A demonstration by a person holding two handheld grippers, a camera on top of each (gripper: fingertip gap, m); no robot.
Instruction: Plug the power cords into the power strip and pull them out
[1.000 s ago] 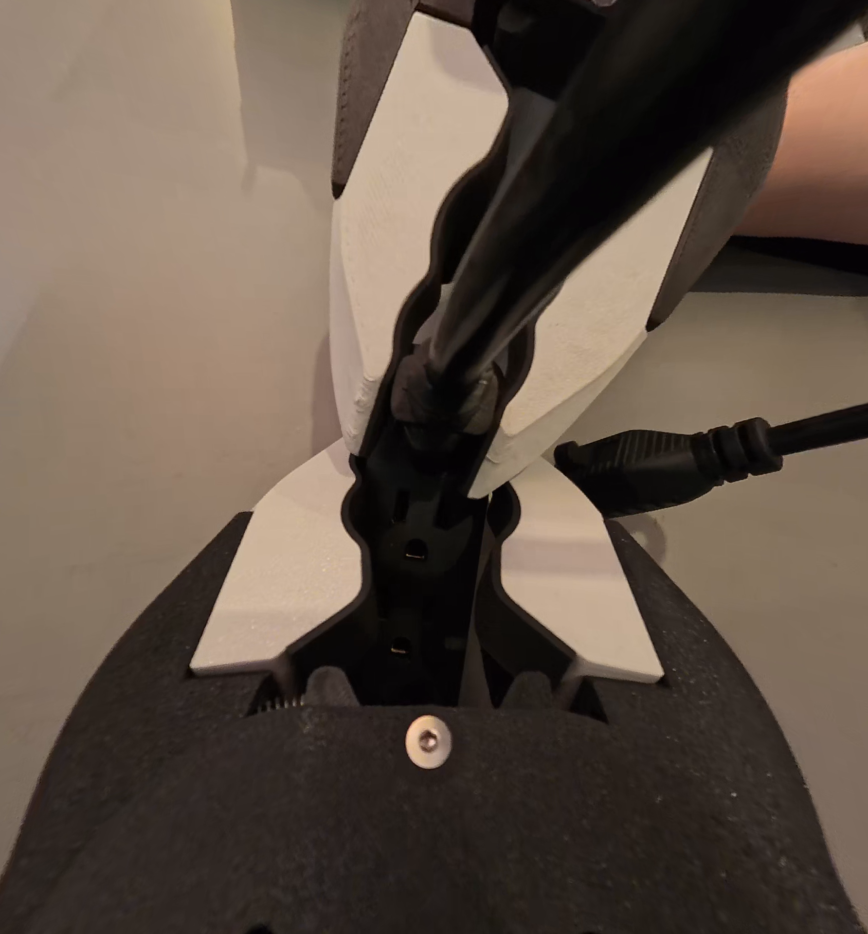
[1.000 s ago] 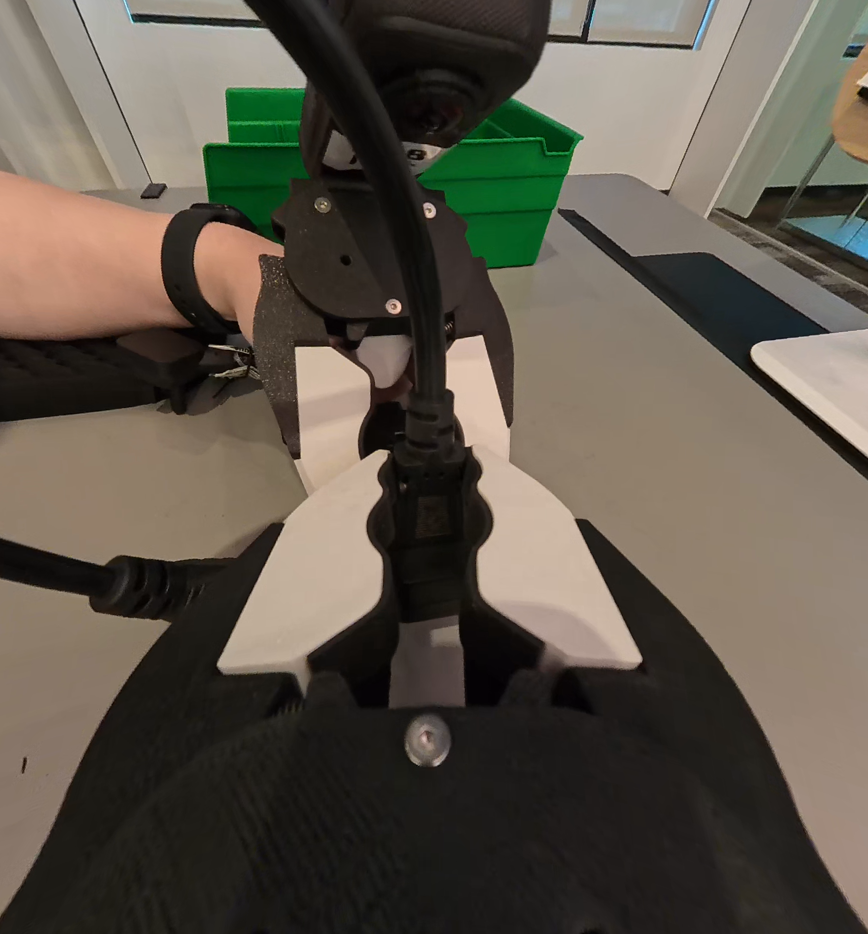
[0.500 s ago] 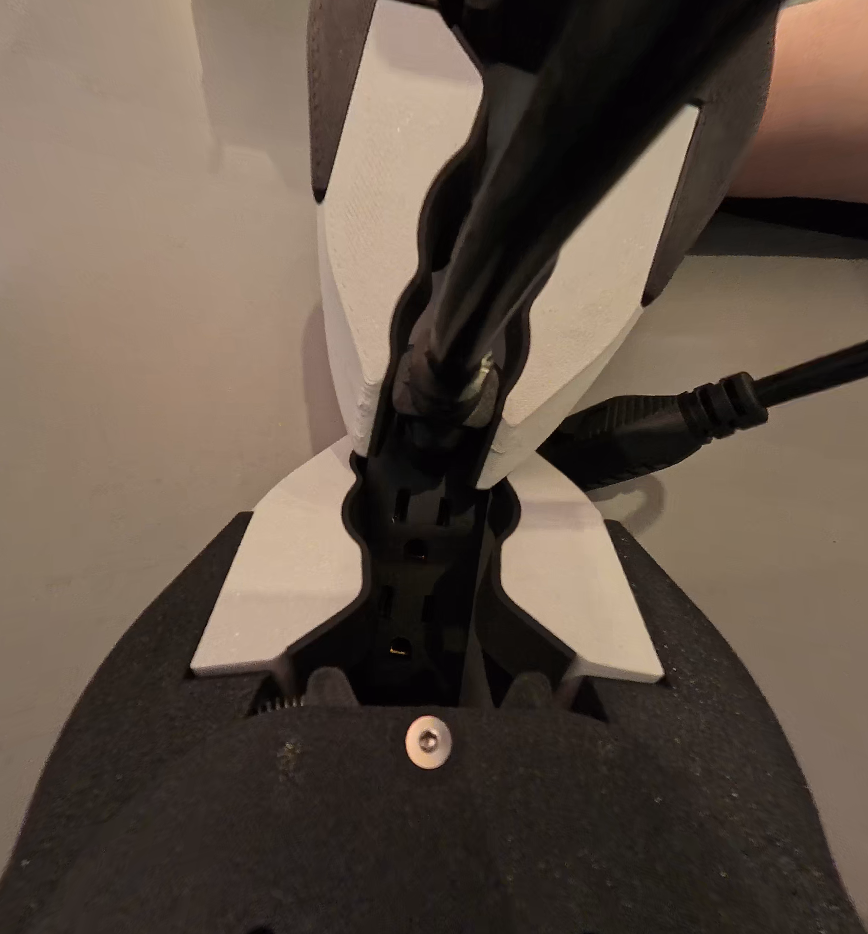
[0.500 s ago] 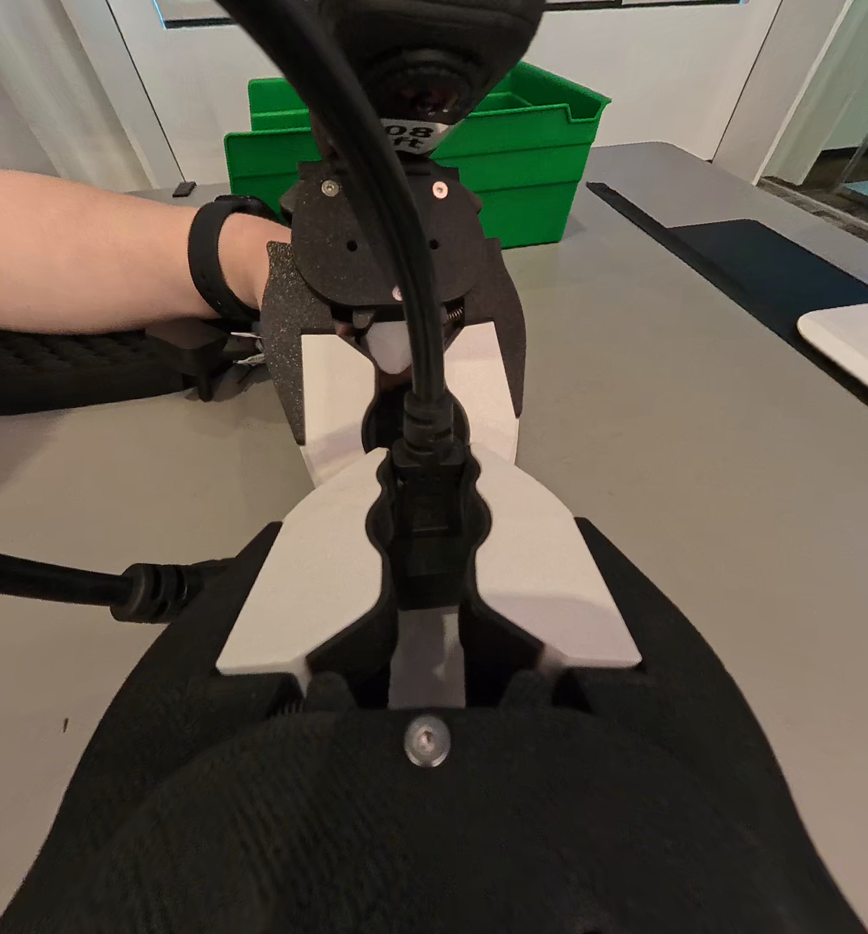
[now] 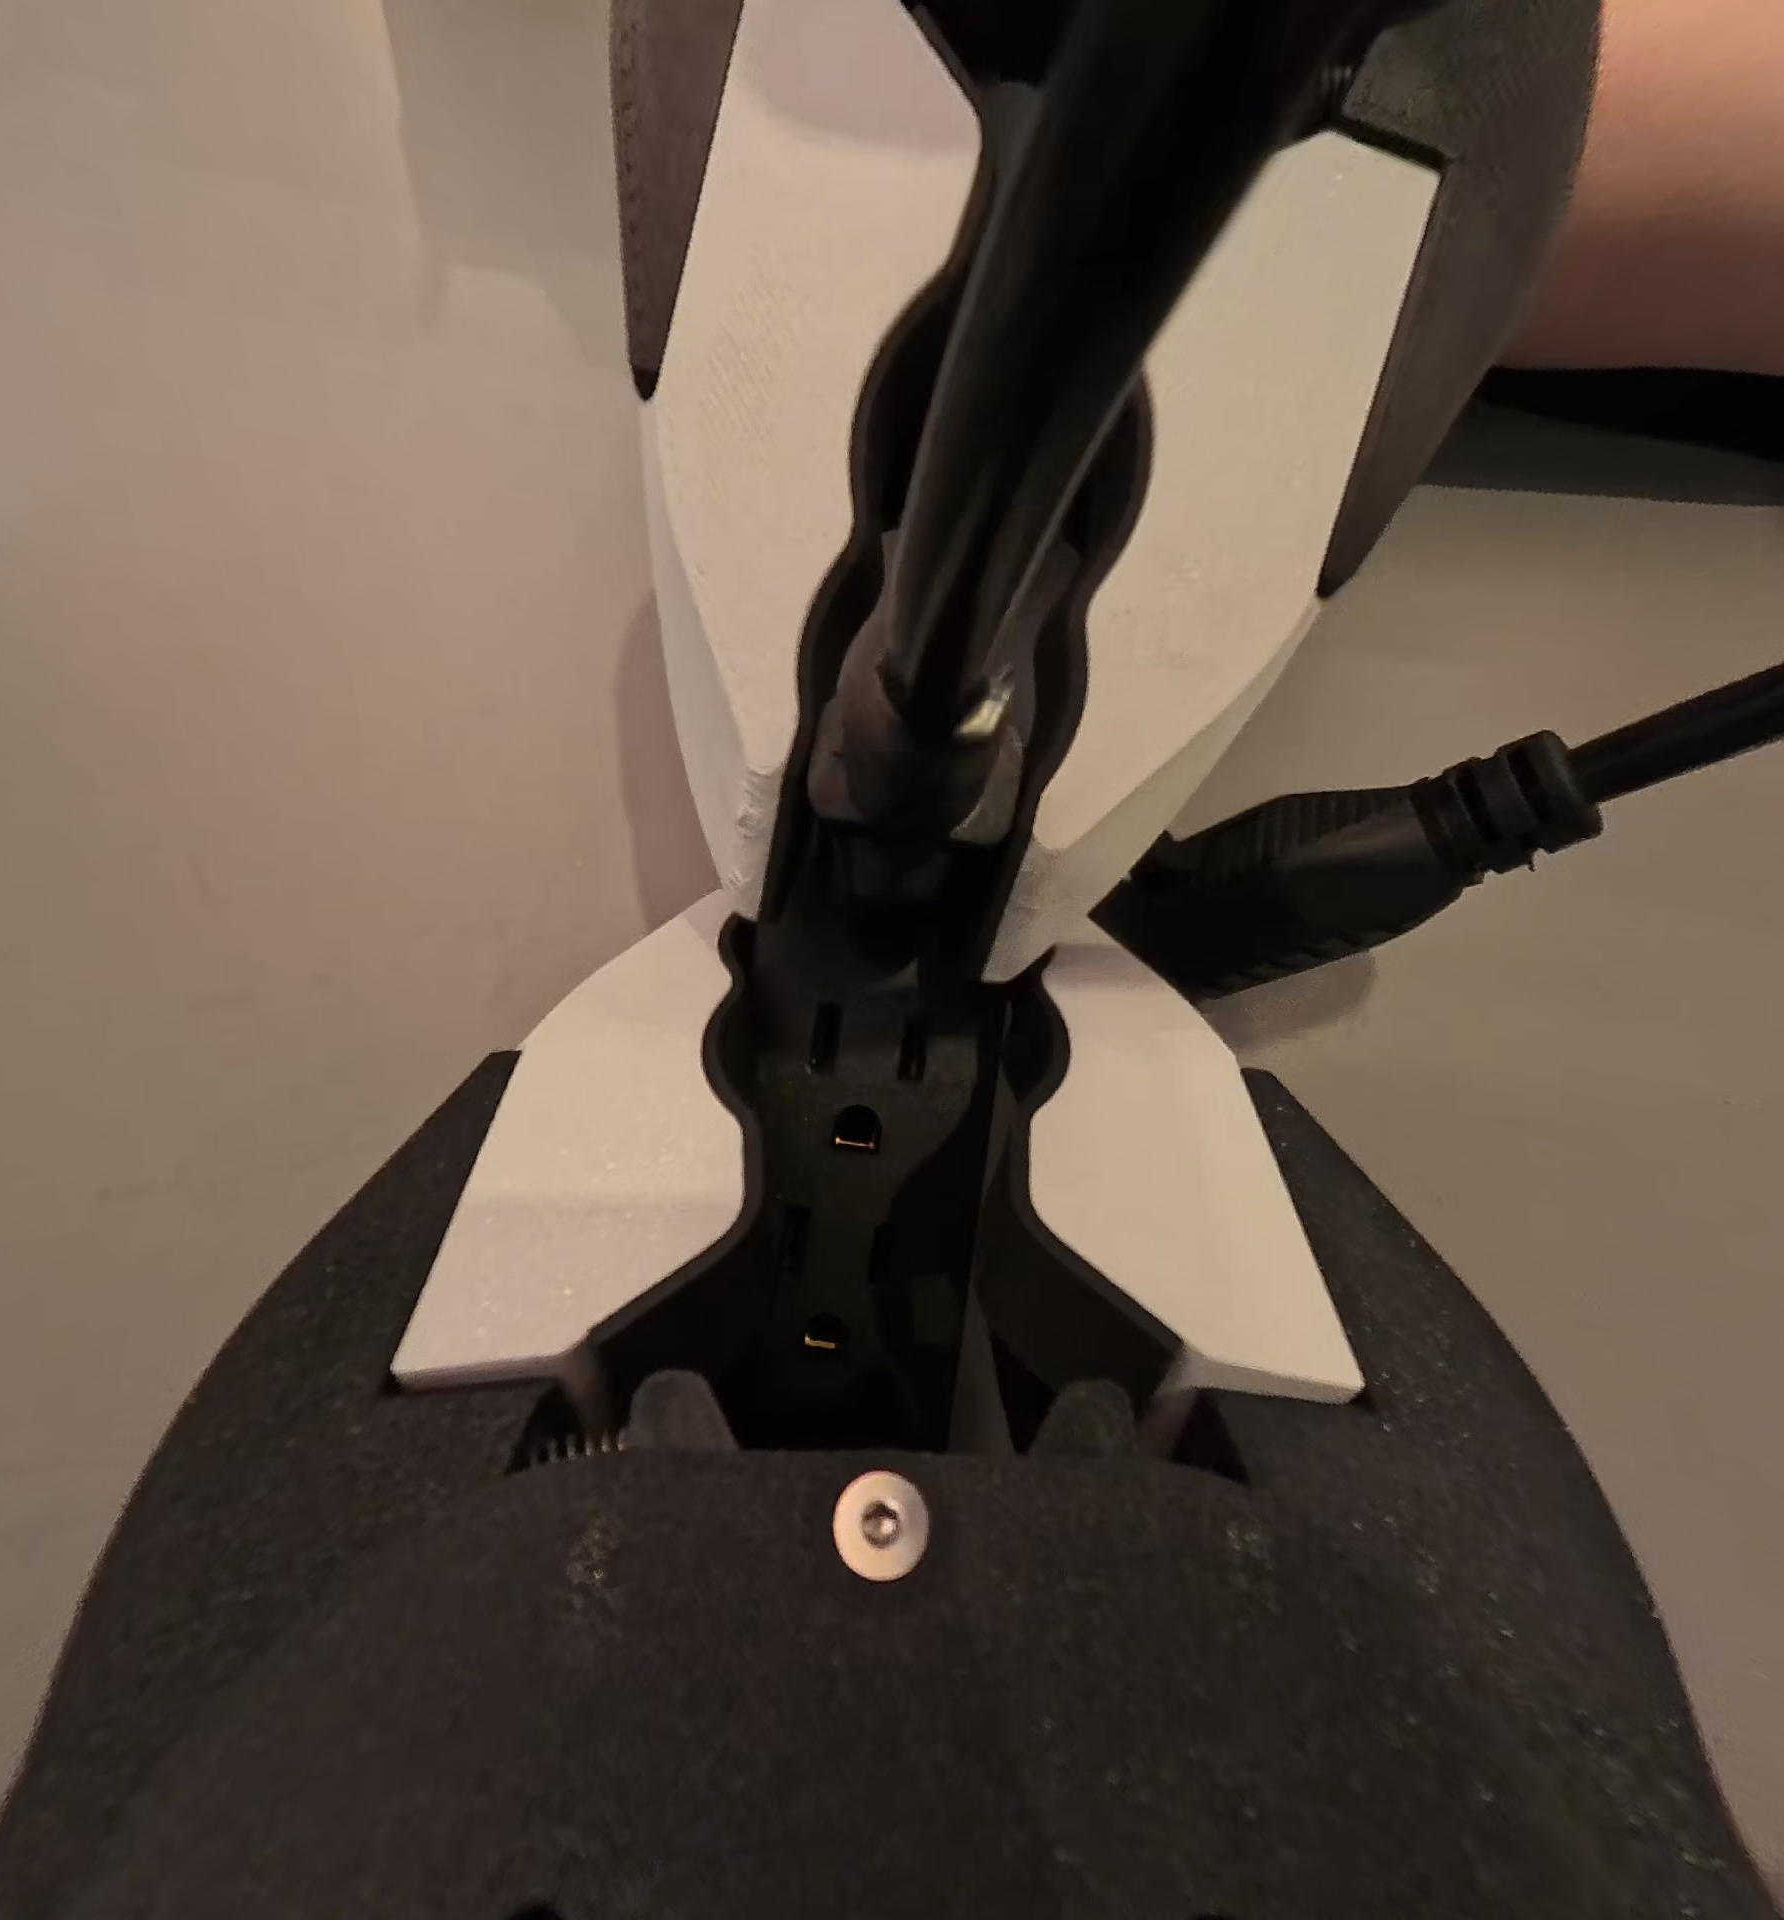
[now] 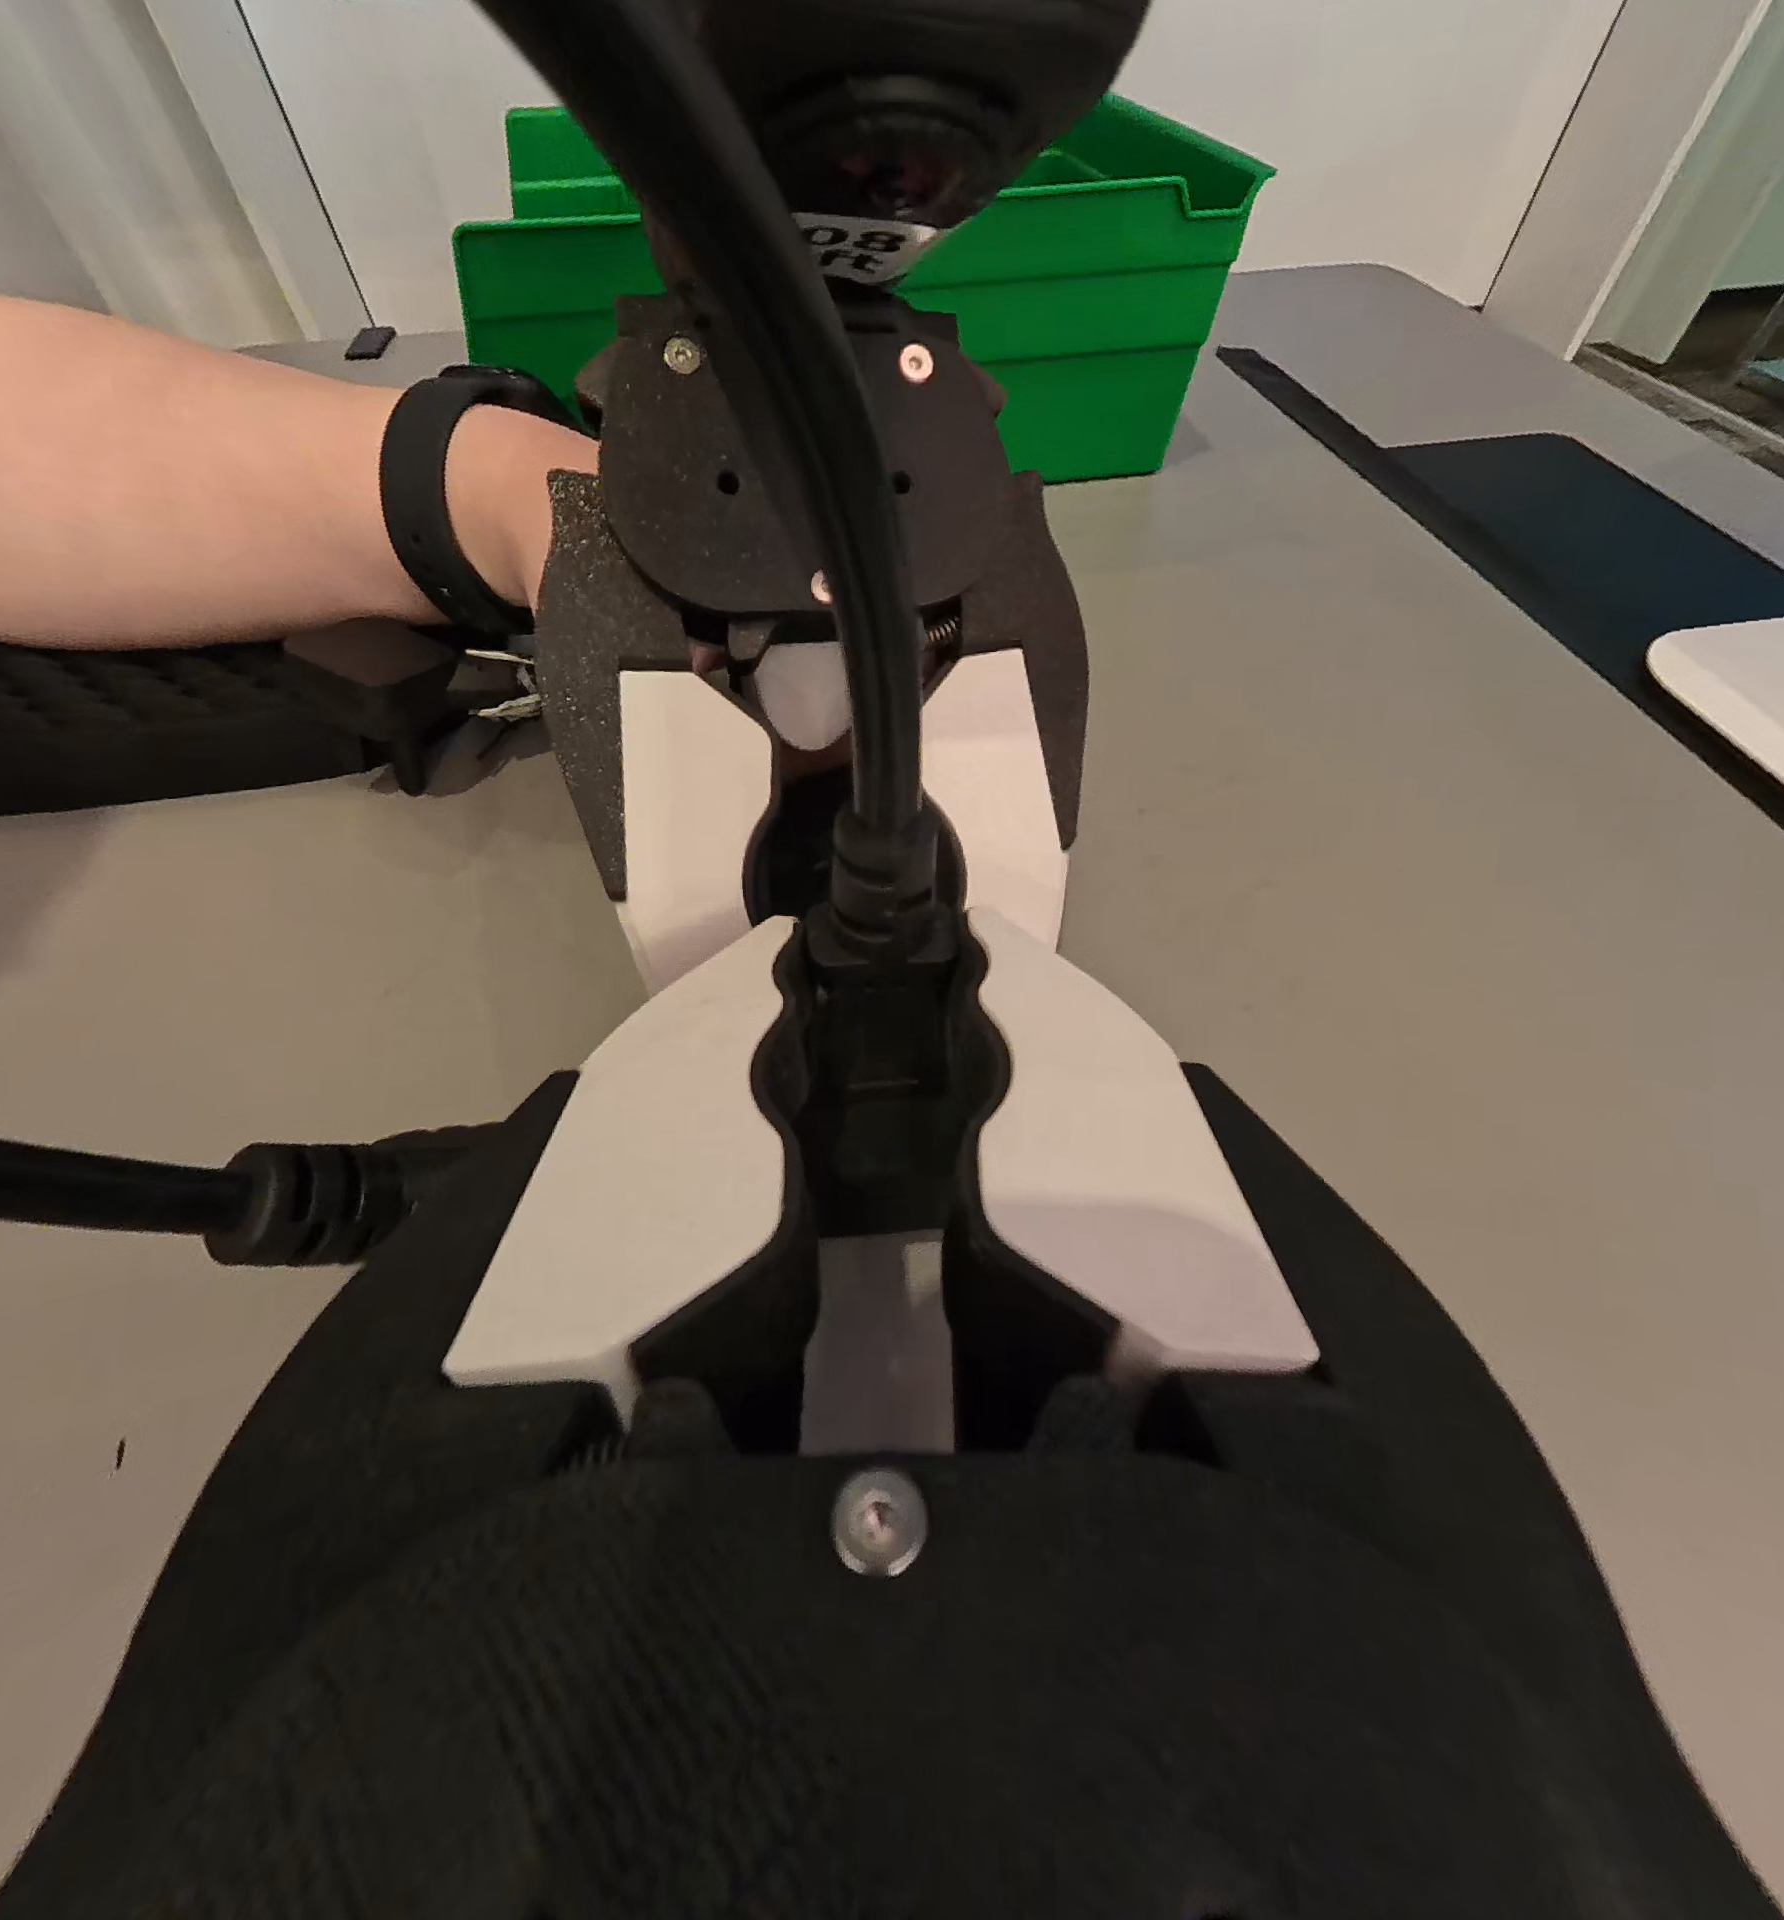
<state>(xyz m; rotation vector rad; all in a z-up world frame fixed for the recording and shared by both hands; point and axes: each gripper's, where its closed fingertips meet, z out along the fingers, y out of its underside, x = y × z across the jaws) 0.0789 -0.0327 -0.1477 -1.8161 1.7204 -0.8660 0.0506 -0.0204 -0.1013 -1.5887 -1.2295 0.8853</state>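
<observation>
Strip clamped in my left gripper; right gripper pinches plug at socket. Seating unclear; second plug lies loose.

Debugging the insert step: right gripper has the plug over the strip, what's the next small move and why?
Probably press the plug straight down toward the power strip. The right gripper is shut on it, the left gripper clamps the strip, and a metal prong is visible above the strip, so it seems not fully seated.
</observation>
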